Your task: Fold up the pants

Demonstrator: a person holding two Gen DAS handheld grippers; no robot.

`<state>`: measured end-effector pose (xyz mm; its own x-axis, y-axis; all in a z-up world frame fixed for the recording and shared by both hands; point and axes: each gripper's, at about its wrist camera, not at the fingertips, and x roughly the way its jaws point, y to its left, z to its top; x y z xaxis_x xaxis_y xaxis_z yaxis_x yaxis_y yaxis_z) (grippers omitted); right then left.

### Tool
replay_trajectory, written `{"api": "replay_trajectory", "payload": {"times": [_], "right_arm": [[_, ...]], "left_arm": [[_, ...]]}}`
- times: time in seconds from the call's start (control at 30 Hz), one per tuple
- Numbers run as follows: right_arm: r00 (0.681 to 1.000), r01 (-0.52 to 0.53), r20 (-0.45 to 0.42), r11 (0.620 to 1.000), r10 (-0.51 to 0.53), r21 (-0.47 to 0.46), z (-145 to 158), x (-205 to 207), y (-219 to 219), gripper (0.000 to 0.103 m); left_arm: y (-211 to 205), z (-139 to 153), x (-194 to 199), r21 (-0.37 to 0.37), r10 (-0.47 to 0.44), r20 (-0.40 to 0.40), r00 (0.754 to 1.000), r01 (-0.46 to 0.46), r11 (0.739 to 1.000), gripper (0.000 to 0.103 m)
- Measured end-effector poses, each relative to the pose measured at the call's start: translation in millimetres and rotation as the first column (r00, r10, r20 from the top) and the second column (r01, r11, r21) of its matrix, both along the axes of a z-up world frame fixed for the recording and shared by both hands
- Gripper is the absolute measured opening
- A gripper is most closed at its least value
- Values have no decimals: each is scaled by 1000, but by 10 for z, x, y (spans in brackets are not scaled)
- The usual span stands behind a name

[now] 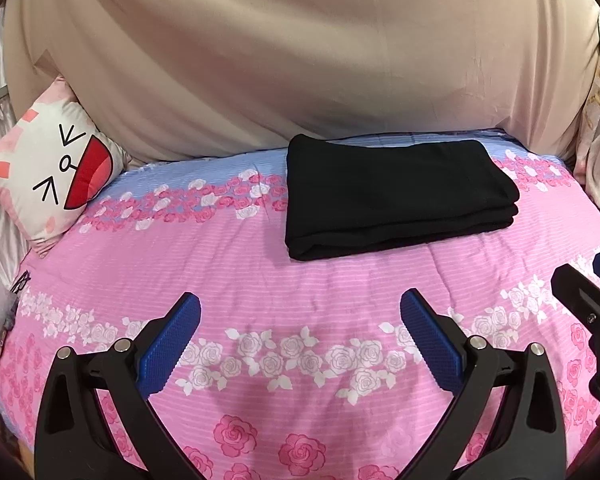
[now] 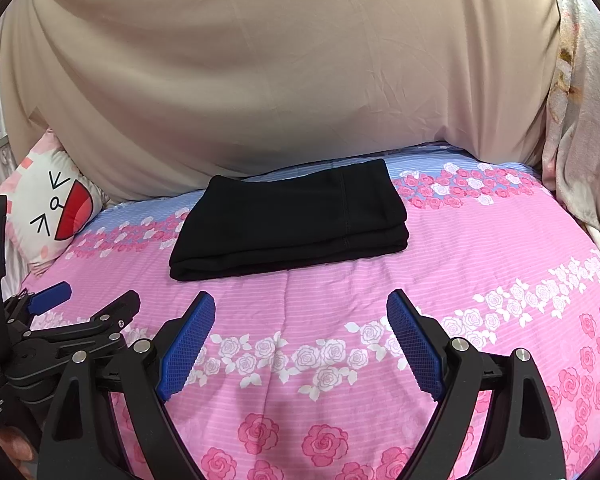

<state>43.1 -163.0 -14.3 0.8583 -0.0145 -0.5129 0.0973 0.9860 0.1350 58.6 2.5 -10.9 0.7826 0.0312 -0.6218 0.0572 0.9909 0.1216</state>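
The black pants (image 1: 392,196) lie folded into a neat thick rectangle on the pink rose-print bedspread (image 1: 260,280), towards the back of the bed; they also show in the right wrist view (image 2: 292,224). My left gripper (image 1: 300,308) is open and empty, hovering over the bedspread in front of the pants and apart from them. My right gripper (image 2: 300,312) is open and empty too, also in front of the pants. The right gripper shows at the right edge of the left wrist view (image 1: 588,300). The left gripper shows at the left edge of the right wrist view (image 2: 80,304).
A beige sheet (image 1: 300,60) hangs as a backdrop behind the bed. A white cartoon-face cushion (image 1: 56,176) leans at the back left. Pale floral fabric (image 2: 580,120) hangs at the right. Small items lie at the bed's left edge (image 1: 16,300).
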Motion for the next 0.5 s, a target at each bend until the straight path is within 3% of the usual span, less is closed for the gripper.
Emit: {"api": "replay_trajectory", "payload": {"times": [0.13,0.4,0.5], "right_arm": [[1000,3,1,1000,-3,0,-1,-3,-2,86],[1000,13,5,1000,-13,3,-13,-36,-12,86],[1000,14,5,1000,-14,1,-15,-45,-9,86]], "left_arm": [[18,-9,-24,-5,14,24,1000,-14,1000,98],[43,-31,23,-49,-30,-62,998,27,998,98],[38,-36,-2,-35,-21,-50,999,19,999,98]]}}
